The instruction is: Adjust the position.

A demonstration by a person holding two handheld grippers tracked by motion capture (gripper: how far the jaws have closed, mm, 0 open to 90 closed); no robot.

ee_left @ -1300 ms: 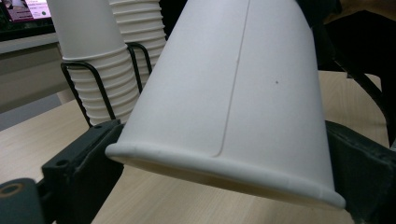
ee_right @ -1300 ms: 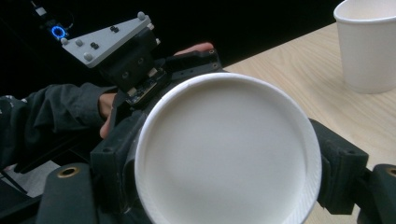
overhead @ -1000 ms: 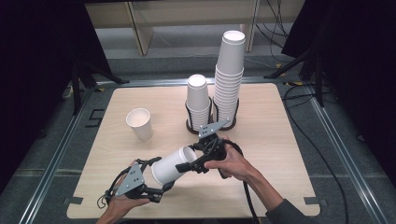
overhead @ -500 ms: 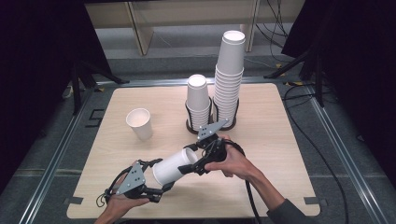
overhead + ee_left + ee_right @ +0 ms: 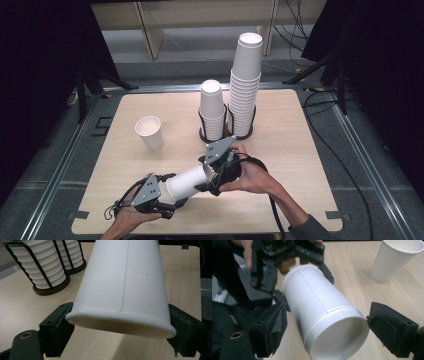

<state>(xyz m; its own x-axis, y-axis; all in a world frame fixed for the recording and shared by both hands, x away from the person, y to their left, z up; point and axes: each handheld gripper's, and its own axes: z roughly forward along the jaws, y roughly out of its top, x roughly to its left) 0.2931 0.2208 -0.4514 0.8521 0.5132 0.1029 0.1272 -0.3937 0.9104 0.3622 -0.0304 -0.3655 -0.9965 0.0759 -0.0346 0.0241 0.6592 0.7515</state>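
A white paper cup (image 5: 186, 183) lies sideways in the air above the table's front edge. In the left gripper view my left gripper (image 5: 120, 333) is shut on the cup (image 5: 125, 287), with a pad pressed against each side of its rim. In the high view this gripper (image 5: 171, 194) is at the cup's lower left end. My right gripper (image 5: 212, 179) is at the cup's base end. In the right gripper view its jaws (image 5: 327, 332) stand open on either side of the cup's base (image 5: 322, 315), and a thin gap shows at the right pad.
A single cup (image 5: 149, 131) stands upright at mid-left on the wooden table (image 5: 310, 145). Behind the hands, a short stack (image 5: 212, 112) and a tall stack (image 5: 245, 85) of cups sit in black wire holders. Dark floor and metal rails surround the table.
My right gripper has drawn back a little to the right and upward along the cup's base end. The left gripper and the cup's rim end have stayed in place.
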